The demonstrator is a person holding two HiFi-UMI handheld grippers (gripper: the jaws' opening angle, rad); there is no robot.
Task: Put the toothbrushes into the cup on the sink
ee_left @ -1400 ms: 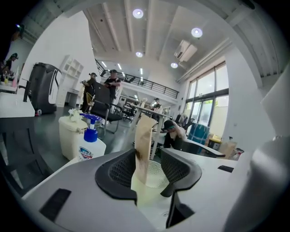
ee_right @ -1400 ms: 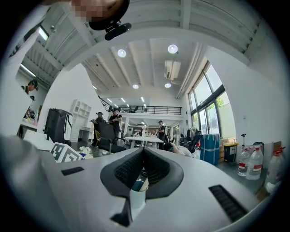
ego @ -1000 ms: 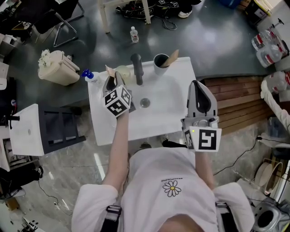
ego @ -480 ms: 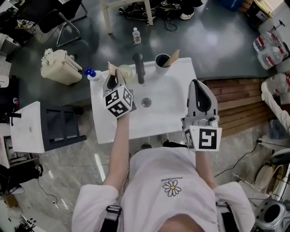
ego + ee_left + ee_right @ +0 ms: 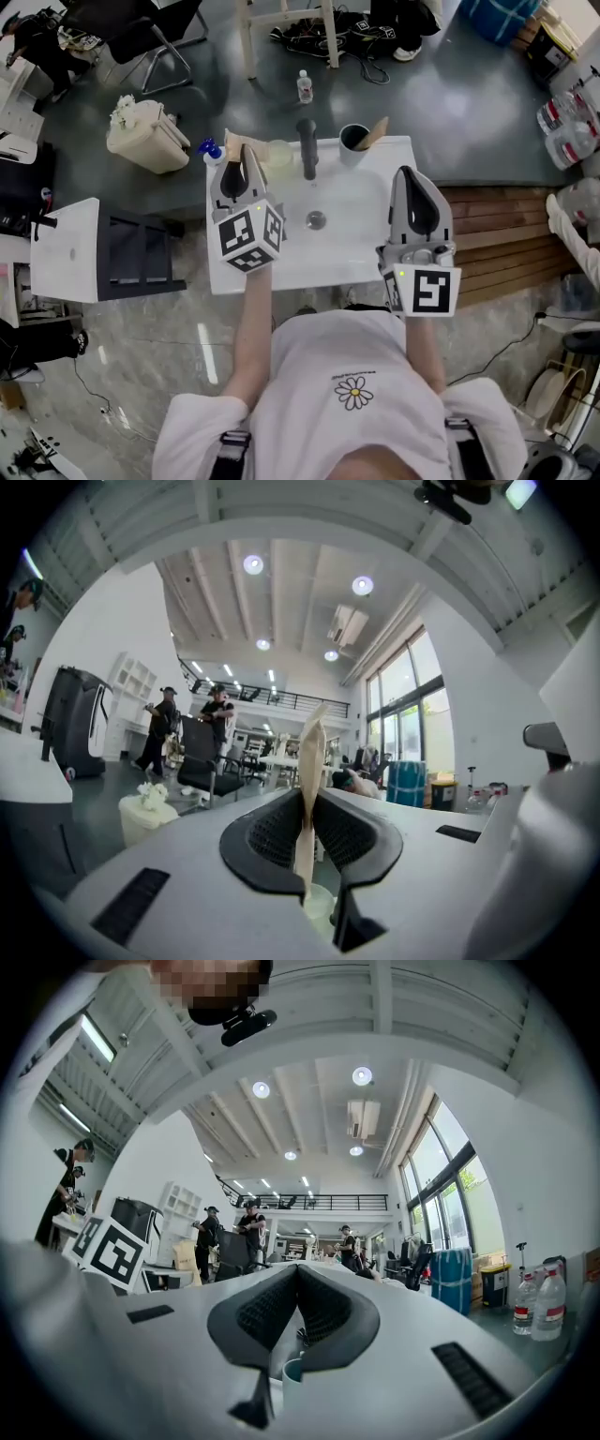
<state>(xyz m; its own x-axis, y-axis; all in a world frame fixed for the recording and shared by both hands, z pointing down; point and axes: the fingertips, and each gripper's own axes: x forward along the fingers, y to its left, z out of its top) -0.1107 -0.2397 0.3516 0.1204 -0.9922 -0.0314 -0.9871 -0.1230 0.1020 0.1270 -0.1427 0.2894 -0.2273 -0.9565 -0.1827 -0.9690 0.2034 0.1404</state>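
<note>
While the sink (image 5: 356,234) lies beneath them, the right gripper (image 5: 411,176) is pressed together, empty; the left gripper (image 5: 308,803), jaws just closed in, with the cup (image 5: 354,139) to its right, pinches a toothbrush (image 5: 310,752) upright, presumably for carrying there.

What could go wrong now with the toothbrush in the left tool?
1. The left tool, whose jaws have just been closing, pinches a thin toothbrush that sticks far out, so it might slip or twist loose.
2. The cup stands across the sink, beyond the faucet, and the brush could bump the faucet on the way.
3. A second toothbrush already leans in the cup and may block the opening.
</note>
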